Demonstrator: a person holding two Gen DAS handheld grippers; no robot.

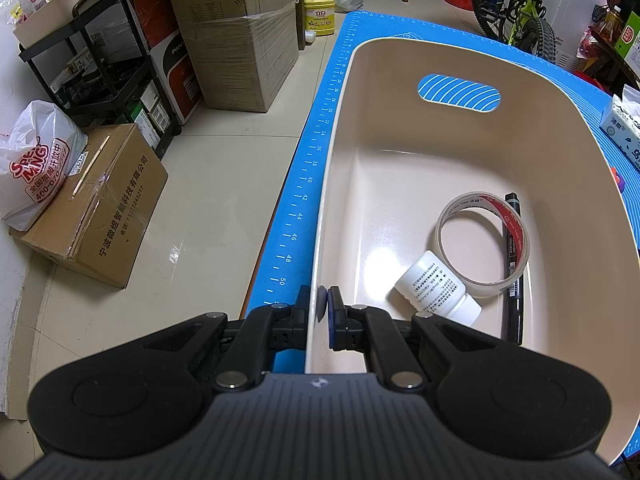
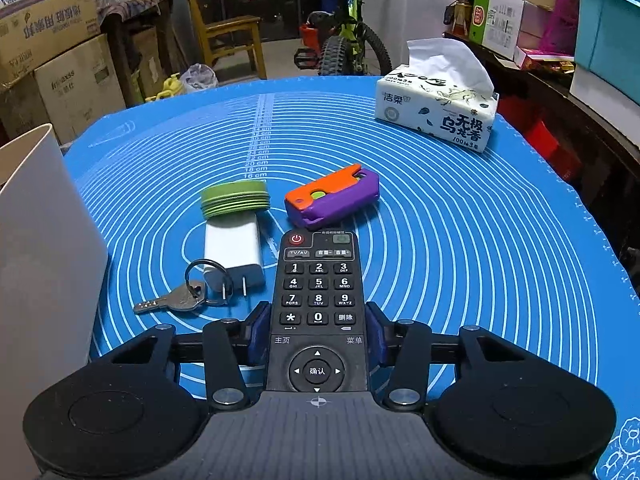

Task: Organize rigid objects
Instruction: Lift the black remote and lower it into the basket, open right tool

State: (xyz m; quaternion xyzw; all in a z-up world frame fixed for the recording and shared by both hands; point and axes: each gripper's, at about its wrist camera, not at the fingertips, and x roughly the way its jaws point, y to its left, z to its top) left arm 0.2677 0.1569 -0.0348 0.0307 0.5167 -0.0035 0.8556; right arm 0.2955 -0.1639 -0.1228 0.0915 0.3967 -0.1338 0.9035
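Observation:
A beige bin [image 1: 440, 80] stands on the blue mat [image 1: 304, 184]. My left gripper [image 1: 325, 306] is shut on its near left rim, one pad inside the wall and one outside. Inside the bin lie a roll of clear tape [image 1: 516, 224], a white bottle [image 1: 432, 284] on its side and a black marker [image 1: 514, 280]. My right gripper [image 2: 318, 334] is shut on a black remote control [image 2: 319, 292], gripping its long sides. Past the remote's far end, an orange and purple toy [image 2: 332, 196] rests on the mat [image 2: 480, 240]. Left of it are a green lid [image 2: 234, 200], a white charger [image 2: 234, 252] and a key on a ring [image 2: 176, 300].
A tissue pack [image 2: 436, 116] sits at the mat's far right. The bin's outer wall [image 2: 40, 240] rises at the left edge of the right wrist view. Cardboard boxes [image 1: 100, 208], a black cart [image 1: 112, 72] and a bicycle [image 1: 520, 4] stand on the floor around the table.

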